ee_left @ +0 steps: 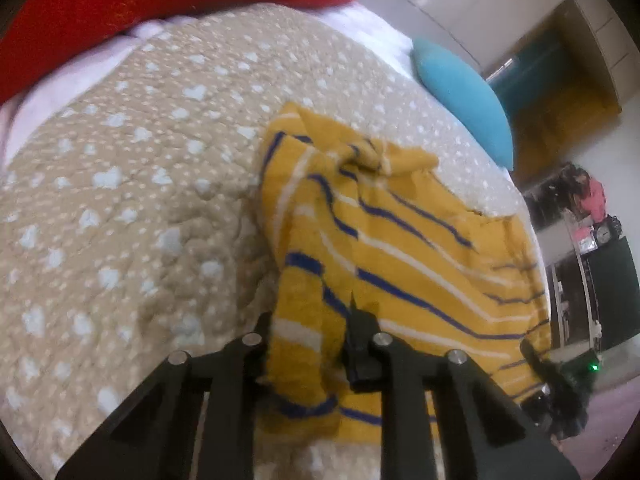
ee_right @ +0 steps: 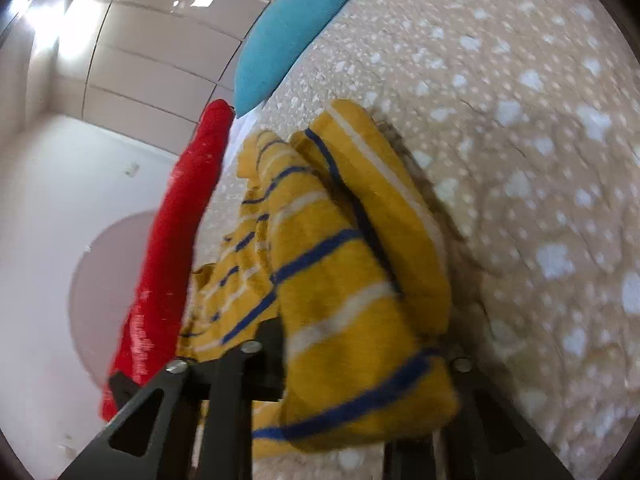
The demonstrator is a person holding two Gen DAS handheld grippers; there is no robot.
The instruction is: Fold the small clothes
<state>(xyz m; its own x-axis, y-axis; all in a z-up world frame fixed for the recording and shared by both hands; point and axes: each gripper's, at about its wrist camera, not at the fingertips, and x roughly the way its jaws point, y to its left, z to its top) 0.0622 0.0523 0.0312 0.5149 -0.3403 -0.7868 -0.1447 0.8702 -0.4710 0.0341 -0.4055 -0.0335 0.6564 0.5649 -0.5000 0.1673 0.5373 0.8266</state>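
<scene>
Nearest the left wrist camera, a fold of the striped yellow garment (ee_left: 400, 240) is seen bunched between the two fingers of the left gripper (ee_left: 308, 340), which are closed on the cloth. In the right wrist view the same garment (ee_right: 348, 280) is draped thickly across the right gripper (ee_right: 360, 344); one finger is visible at the cloth's left edge, the other is hidden beneath the fabric, so a grip on the cloth is judged likely, but whether the jaws are fully closed cannot be told.

The garment is lifted at its near edge by both grippers, while its far part is left lying crumpled on the beige spotted quilt (ee_left: 140, 200). It is judged that the near edge is held up at two places so that the cloth can be spread or carried over its own far part as a fold; the step appears early, since no neat fold is yet seen.

A red pillow (ee_left: 160, 4) and a blue pillow (ee_left: 464, 96) are lying at the far edges of the quilt, well apart from the garment in the left view. No basket, box or other container for clothes is shown in either view, so nothing can be said of contents. Both views are blurred.
</scene>
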